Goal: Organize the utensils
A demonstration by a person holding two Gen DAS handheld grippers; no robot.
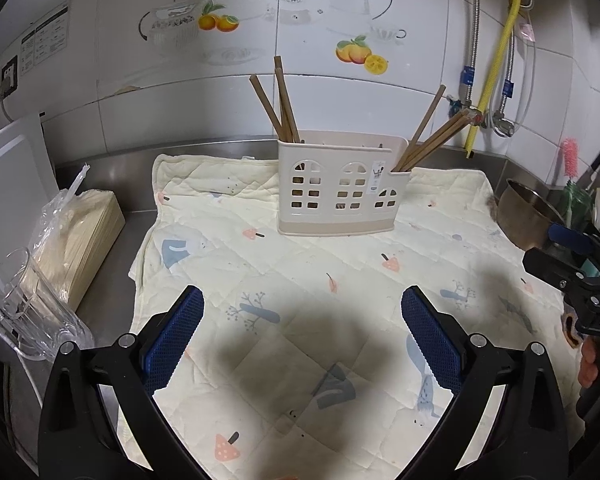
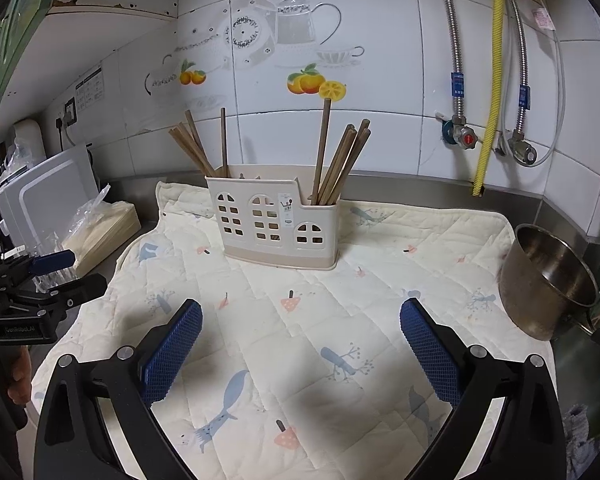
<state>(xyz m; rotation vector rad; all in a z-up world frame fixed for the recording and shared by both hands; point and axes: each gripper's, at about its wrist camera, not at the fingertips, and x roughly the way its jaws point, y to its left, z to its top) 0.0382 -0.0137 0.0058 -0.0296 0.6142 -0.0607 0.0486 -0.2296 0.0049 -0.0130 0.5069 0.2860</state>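
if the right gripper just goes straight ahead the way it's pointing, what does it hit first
Probably the utensil holder, standing on the quilted cloth; the open right gripper has only bare cloth before it, though depth is unclear.

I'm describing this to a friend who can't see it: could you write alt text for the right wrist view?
A cream utensil holder with window-shaped cutouts stands on a patterned quilted cloth, with wooden chopsticks leaning out at both ends. The open right hand-held gripper frames the foreground, holding nothing. A steel pot sits right; the left hand-held gripper shows at the left edge.
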